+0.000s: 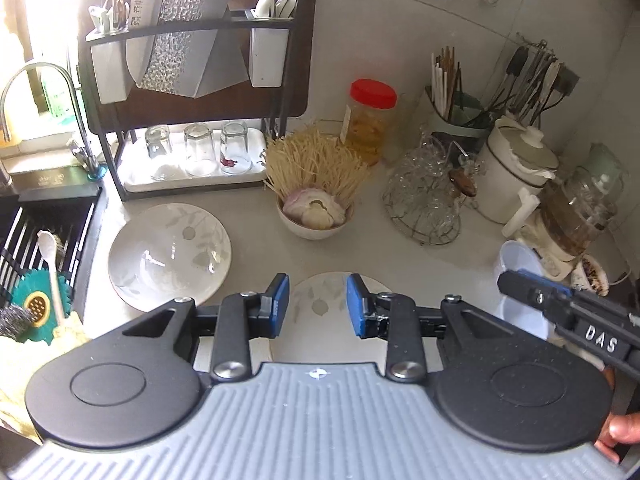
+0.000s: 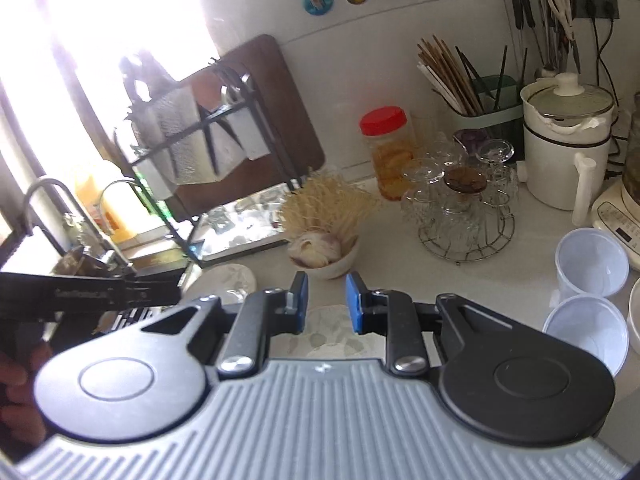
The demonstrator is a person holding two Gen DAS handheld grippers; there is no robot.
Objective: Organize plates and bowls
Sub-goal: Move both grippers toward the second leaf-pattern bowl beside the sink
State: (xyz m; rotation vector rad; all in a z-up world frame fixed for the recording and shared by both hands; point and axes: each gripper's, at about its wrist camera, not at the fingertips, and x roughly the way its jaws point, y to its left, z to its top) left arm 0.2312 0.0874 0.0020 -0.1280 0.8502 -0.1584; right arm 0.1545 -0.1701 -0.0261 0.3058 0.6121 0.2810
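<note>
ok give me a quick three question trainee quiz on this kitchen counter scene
1. True or false: the left gripper is shut on the plate.
2. What colour is the lid of the jar? A red, B green, C blue.
3. Fill in: the big leaf-patterned bowl sits on the counter beside the ____.

Key: 1 false, its jaws are open; 2 A; 3 sink.

Left gripper jaws apart, empty, over flat white leaf-print plate; glossy white leaf-print bowl just left on grey tabletop.
</note>
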